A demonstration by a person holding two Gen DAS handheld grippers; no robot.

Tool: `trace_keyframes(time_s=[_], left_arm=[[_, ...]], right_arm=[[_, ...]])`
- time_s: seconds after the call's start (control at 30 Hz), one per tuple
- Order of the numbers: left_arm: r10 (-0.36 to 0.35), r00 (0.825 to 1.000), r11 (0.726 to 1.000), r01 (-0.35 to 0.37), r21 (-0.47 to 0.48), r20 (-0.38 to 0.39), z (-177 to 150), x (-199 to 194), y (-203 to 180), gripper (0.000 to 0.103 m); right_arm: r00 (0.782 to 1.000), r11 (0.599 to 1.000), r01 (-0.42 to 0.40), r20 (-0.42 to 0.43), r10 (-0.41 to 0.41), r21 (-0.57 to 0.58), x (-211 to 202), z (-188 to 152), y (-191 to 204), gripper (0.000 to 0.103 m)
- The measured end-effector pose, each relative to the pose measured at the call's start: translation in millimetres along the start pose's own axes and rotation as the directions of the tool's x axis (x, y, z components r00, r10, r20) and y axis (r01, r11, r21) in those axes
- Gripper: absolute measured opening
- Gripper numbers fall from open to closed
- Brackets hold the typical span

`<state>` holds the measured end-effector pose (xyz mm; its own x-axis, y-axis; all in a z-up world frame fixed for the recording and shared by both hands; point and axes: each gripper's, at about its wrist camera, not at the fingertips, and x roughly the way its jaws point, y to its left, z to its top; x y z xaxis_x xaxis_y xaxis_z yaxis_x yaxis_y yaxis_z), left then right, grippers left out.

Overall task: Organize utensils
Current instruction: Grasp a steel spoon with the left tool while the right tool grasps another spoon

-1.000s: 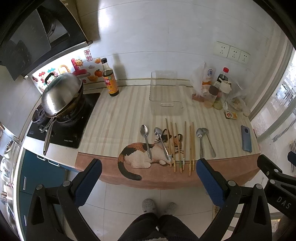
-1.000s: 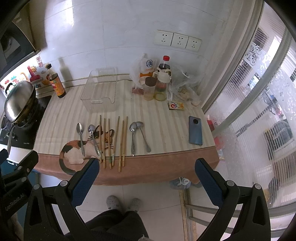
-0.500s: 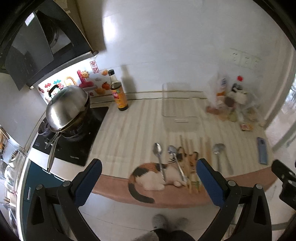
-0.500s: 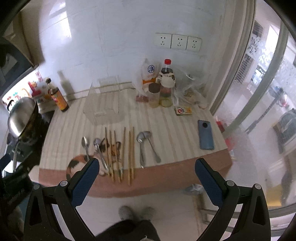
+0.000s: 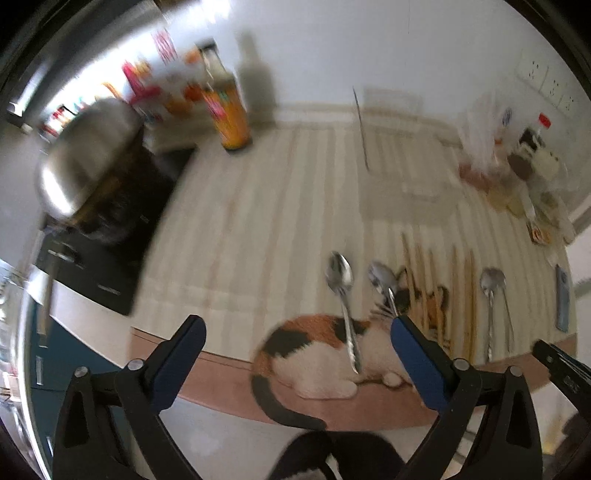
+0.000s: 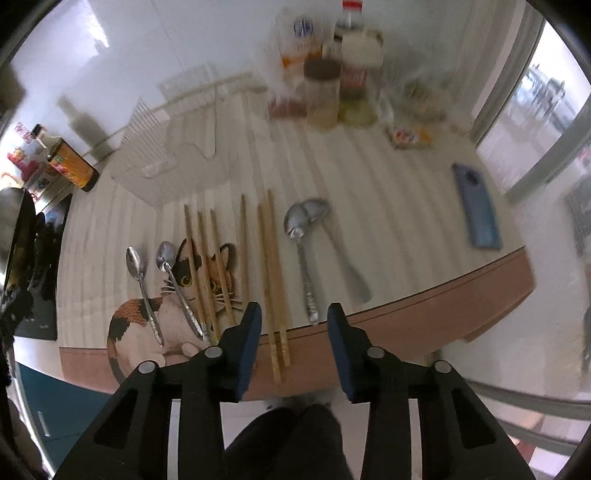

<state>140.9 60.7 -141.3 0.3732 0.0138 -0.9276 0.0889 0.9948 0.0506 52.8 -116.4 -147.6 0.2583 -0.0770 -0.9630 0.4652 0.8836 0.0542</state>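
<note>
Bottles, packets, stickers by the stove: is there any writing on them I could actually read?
None can be read.
Sauce bottle: colourful label, blurred.
White bag: blue round logo, characters illegible.
Red-capped bottle: label smeared.
Wall stickers: red marks, motion-blurred.
Small packet: print too small.

- The right hand-held gripper [image 6: 294, 319] now has its jaws narrowed, where they gaped wide before.
- It sits closer to the worktop [image 6: 388, 177]; the chopsticks [image 6: 271, 273] reach the lower centre of its frame.
- The left hand-held gripper [image 5: 295, 338] is nearer too; the spoon [image 5: 343, 295] looms larger.
</note>
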Motion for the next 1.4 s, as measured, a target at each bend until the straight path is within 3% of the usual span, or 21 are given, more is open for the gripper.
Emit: trace_keyframes(time_s=[0.17, 0.3, 0.47, 0.57, 0.67, 0.73, 0.93, 1.2, 1.4], left_arm=[[-0.07, 0.986, 0.997, 0.072, 0.008, -0.15, -2, 54, -9, 0.073], [-0.121, 0.958, 0.992, 0.112, -0.052, -0.261, -2, 102, -16, 0.059], [-0.099, 0.937, 0.994, 0.074, -0.085, -0.334, 6, 145, -30, 0.053], [-0.071, 0.927, 0.994, 0.035, -0.102, -0.368, 10, 163, -34, 0.041], [-0.041, 0.934, 0.995, 0.006, -0.099, -0.354, 15, 164, -39, 0.029], [-0.013, 0.934, 0.995, -0.021, -0.094, -0.357, 16, 161, -42, 0.005], [0.037, 0.936, 0.994, -0.071, -0.085, -0.351, 9, 157, -37, 0.004], [0.04, 0.93, 0.979, -0.11, -0.174, -0.366, -5, 134, 23, 0.004], [0.006, 0.933, 0.978, -0.081, -0.194, -0.359, -10, 131, 48, 0.004]], right_arm=[[0.997, 0.999, -0.013, -0.072, 0.016, 0.03, 40, 10, 0, 0.034], [0.991, 0.999, -0.033, -0.129, 0.038, 0.036, 66, 22, 1, 0.034], [0.982, 0.999, -0.047, -0.184, 0.045, -0.004, 101, 42, 15, 0.034], [0.979, 0.999, -0.05, -0.2, 0.046, -0.016, 116, 56, 16, 0.034], [0.973, 0.998, -0.056, -0.224, 0.049, -0.024, 127, 71, 15, 0.034], [0.971, 0.998, -0.059, -0.234, 0.05, -0.031, 133, 80, 14, 0.034], [0.96, 0.99, -0.104, -0.27, 0.074, -0.098, 140, 98, 35, 0.035], [0.925, 0.932, -0.262, -0.339, 0.169, -0.249, 134, 89, 131, 0.035], [0.923, 0.912, -0.248, -0.366, 0.12, -0.328, 158, 70, 187, 0.035]])
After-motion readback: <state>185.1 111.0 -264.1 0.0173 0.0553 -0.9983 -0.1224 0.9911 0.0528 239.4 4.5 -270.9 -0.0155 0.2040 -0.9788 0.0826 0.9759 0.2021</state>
